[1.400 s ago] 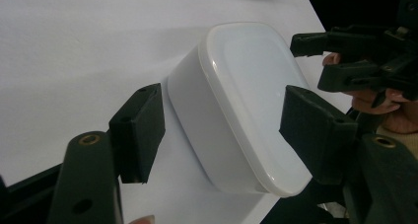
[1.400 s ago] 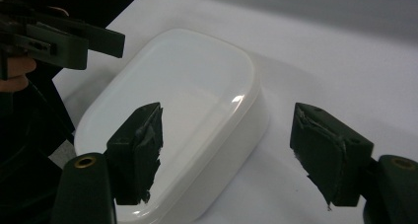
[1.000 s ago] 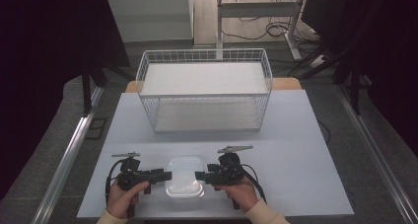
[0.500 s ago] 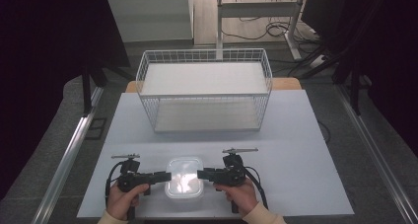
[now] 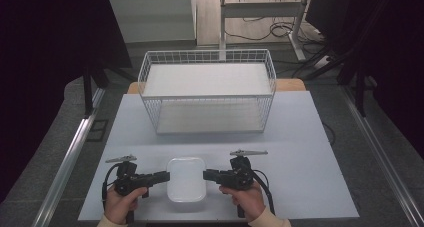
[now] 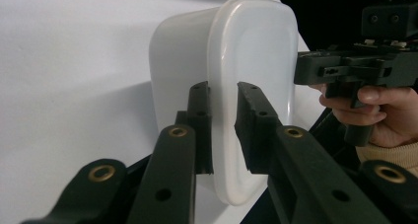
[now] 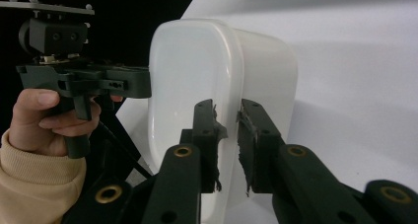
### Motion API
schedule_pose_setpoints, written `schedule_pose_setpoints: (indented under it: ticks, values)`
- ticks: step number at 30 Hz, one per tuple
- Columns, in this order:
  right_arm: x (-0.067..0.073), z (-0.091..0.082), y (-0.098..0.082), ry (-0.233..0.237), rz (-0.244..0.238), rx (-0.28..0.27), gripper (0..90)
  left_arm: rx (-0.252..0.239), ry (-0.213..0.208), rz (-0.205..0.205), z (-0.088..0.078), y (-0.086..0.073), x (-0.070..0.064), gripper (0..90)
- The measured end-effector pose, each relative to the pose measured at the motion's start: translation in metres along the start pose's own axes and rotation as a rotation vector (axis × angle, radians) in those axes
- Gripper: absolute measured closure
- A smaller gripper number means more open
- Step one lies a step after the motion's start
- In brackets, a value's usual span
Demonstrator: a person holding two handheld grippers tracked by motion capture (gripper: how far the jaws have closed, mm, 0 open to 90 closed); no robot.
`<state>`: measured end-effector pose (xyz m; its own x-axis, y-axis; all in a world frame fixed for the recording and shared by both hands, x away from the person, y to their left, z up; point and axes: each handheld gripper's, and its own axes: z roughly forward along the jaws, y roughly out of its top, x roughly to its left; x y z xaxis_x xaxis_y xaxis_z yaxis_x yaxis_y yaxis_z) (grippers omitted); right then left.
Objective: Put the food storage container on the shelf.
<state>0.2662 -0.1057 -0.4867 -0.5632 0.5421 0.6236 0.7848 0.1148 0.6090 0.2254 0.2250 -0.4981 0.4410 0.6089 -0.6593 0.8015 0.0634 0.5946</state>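
The container [image 5: 186, 178] is smooth, milky white plastic with a soft gloss. Behind it, the basket [image 5: 207, 101] is white coated metal wire. The tabletop [image 5: 300, 137] under the container looks matt, pale and smooth.

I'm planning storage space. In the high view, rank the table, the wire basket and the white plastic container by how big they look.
1. Table, largest.
2. Wire basket, clearly smaller than the table.
3. White plastic container, smallest, though it sits nearest the camera.

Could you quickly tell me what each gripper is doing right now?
Left gripper: just closing, shut on the white container's rim.
Right gripper: just closing, shut on its opposite rim.
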Motion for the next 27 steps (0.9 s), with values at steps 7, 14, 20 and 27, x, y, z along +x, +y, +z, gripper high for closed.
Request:
schedule_pose_setpoints:
  ticks: [7, 14, 20, 27]
  values:
    - [0.002, -0.002, 0.001, -0.005, -0.028, -0.007, 80.0, -0.009, 0.011, 0.012, 0.0, -0.001, -0.002, 78.5]
    - [0.009, -0.008, 0.004, -0.01, -0.087, -0.03, 80.0, -0.033, 0.011, 0.052, -0.004, 0.002, -0.009, 78.5]
    - [0.015, -0.013, 0.008, -0.004, -0.125, -0.048, 80.0, -0.05, 0.011, 0.081, -0.009, 0.006, -0.016, 78.5]
    - [0.022, -0.025, 0.02, -0.003, -0.165, -0.084, 80.1, -0.069, 0.013, 0.126, -0.012, 0.024, -0.03, 78.5]
